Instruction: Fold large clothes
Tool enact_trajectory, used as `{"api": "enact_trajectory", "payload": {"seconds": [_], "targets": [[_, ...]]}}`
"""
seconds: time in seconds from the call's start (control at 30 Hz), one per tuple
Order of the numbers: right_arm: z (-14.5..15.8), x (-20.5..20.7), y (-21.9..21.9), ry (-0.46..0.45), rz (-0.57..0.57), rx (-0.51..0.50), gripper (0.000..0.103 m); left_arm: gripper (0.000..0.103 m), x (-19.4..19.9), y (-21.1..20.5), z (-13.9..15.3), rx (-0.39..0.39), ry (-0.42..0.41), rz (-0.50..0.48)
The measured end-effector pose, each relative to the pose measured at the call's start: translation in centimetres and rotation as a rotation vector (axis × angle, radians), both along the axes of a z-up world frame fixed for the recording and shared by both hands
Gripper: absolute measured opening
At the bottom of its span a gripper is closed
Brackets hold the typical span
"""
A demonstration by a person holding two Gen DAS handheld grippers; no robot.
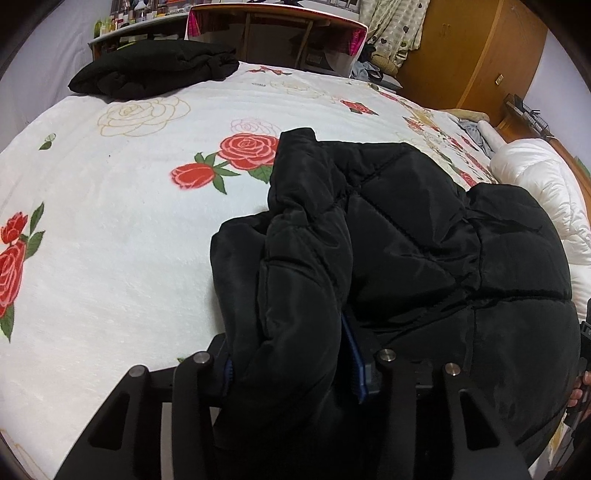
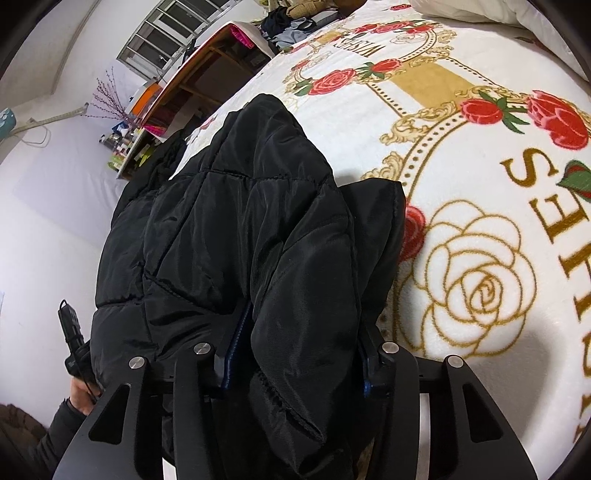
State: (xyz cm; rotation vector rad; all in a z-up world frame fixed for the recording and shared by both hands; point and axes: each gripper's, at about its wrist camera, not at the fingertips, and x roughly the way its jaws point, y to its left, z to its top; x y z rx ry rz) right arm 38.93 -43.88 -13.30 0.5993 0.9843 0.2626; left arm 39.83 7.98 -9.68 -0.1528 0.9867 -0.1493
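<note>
A black quilted puffer jacket lies bunched on the rose-printed white blanket of a bed. In the left wrist view my left gripper is shut on a thick fold of the jacket's near edge, with a blue pad pressed against each side of it. The right wrist view shows the same jacket on the blanket. My right gripper is shut on another padded fold, which bulges out between its pads. The fingertips of both grippers are buried in the fabric.
A second black garment lies folded at the bed's far left corner. A white duvet is piled at the right edge. Beyond the bed stand a desk and a wooden wardrobe. A person's hand shows at lower left.
</note>
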Motion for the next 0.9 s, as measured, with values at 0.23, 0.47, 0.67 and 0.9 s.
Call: {"api": "enact_trajectory", "payload": {"seconds": [0.23, 0.47, 0.67, 0.9], "targets": [[1.8, -0.5, 0.2, -0.018, 0.012, -0.038, 0.03, 0.033, -0.2, 0.0, 1.2, 0.001, -0.016, 0.01], [4.1, -0.9, 0.3, -0.033, 0.012, -0.064, 0.02, 0.029, -0.7, 0.5, 2.9, -0.043, -0.025, 0.032], [6.4, -1.8, 0.2, -0.071, 0.015, -0.063, 0.014, 0.026, -1.9, 1.1, 5.1, -0.058, -0.067, 0.055], [8.6, -3.7, 0.7, -0.106, 0.03, -0.046, 0.01, 0.023, -4.3, 2.5, 8.2, -0.067, -0.107, 0.083]]}}
